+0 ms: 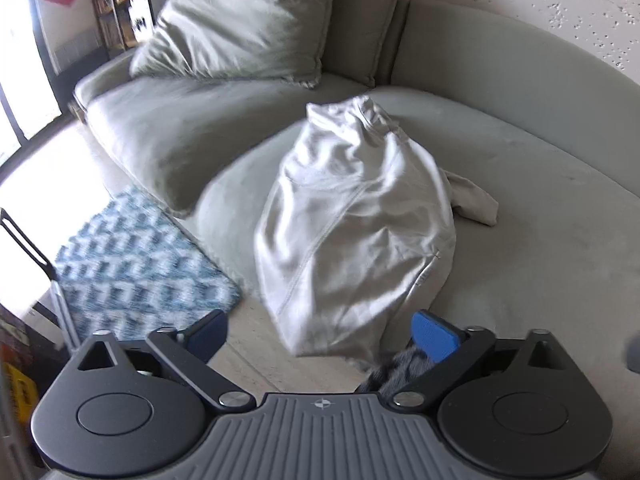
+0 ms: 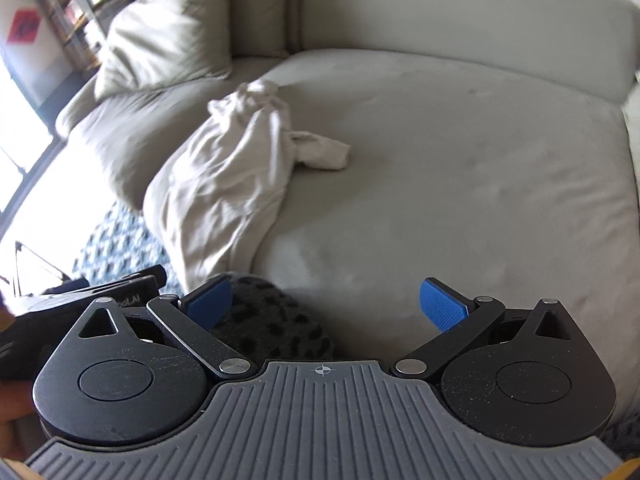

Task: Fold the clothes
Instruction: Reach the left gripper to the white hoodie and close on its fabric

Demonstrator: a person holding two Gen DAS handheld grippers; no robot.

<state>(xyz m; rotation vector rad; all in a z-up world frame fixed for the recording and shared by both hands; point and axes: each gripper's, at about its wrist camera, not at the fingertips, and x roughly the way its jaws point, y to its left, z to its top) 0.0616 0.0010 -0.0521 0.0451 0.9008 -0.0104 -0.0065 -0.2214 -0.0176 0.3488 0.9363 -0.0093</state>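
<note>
A crumpled white garment lies heaped on the grey sofa seat, its lower part hanging over the front edge and one sleeve sticking out to the right. My left gripper hovers open just short of its hanging end, nothing between the blue pads. In the right wrist view the same garment lies at the left of the seat. My right gripper is open above the seat's front edge, right of the garment and apart from it.
A large grey cushion leans on the sofa back. A blue patterned rug covers the floor at left, beside a black stand. A spotted grey fabric shows below the right gripper. A bookshelf stands at the far left.
</note>
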